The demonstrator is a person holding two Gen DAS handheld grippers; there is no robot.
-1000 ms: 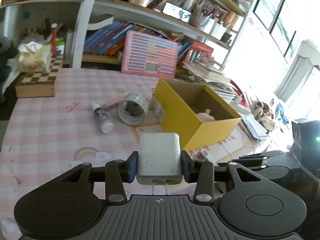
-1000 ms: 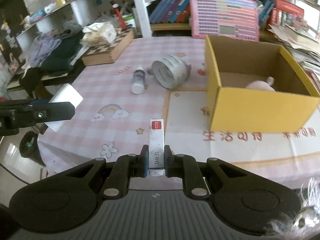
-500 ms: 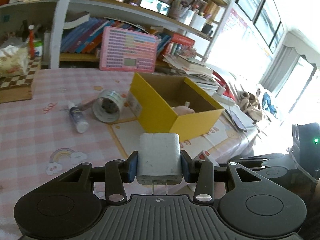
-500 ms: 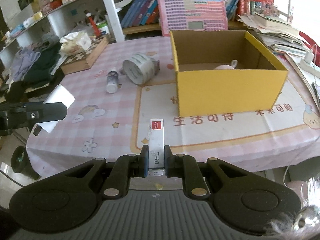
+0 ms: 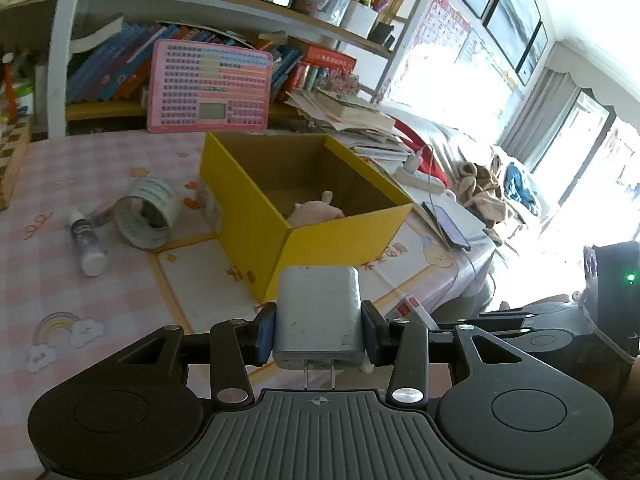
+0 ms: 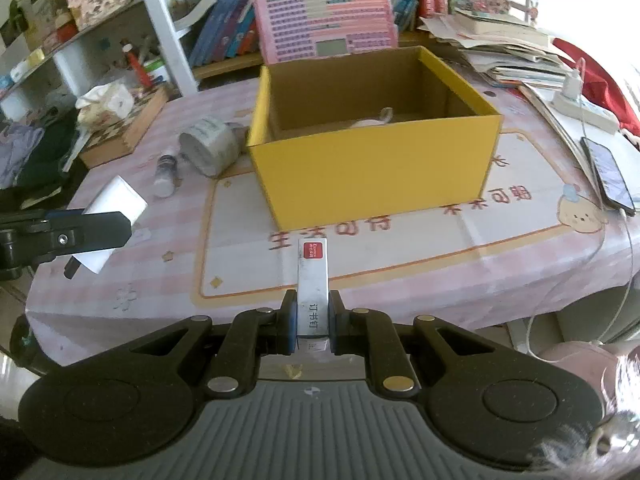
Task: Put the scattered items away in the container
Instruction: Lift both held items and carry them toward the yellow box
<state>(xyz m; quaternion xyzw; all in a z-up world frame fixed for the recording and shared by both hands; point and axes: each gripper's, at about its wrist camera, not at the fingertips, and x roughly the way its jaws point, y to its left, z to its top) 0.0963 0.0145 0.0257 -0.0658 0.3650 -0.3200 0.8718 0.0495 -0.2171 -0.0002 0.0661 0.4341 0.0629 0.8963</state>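
My left gripper is shut on a white plug charger, held above the table's front part before the yellow box. It also shows in the right wrist view. My right gripper is shut on a slim staple box, in front of the yellow box. A pink soft item lies inside the box. A tape roll and a small bottle lie on the table left of the box.
A pink keyboard toy leans on the bookshelf behind the box. A chessboard box with tissues stands at the far left. A phone and a power strip lie at the right edge, near stacked papers.
Both grippers have moved to the right and toward the yellow box, each still holding its item. The box now sits centred ahead of the right gripper.
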